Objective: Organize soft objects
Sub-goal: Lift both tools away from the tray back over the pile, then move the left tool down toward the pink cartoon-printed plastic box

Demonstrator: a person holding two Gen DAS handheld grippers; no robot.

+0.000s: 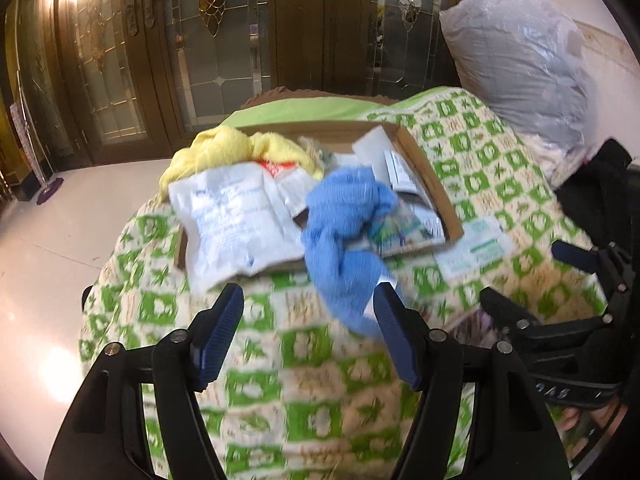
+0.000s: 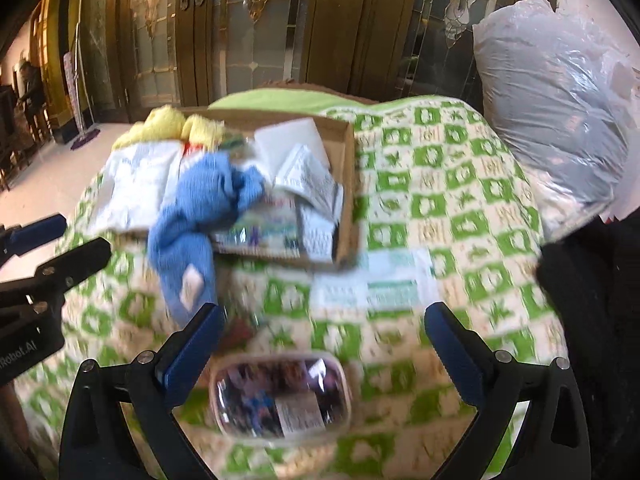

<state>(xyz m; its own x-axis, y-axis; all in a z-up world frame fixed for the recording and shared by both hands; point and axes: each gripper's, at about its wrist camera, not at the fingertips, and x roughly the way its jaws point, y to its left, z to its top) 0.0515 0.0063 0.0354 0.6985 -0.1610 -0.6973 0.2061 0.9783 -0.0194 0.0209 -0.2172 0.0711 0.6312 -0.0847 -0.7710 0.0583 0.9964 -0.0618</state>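
Both spread, pinching nothing: left tongs [image 1: 310, 312], right tongs [image 2: 326, 328]. Just ahead of left tongs, blue cloth [image 1: 344, 232] draped over cardboard box [image 1: 430, 172] edge. Below right tongs, clear packet [image 2: 280, 394] on green-checked blanket [image 2: 460, 200].

Print on the white packet [image 1: 236, 220] and flat pack [image 2: 376, 284] too blurred to read.
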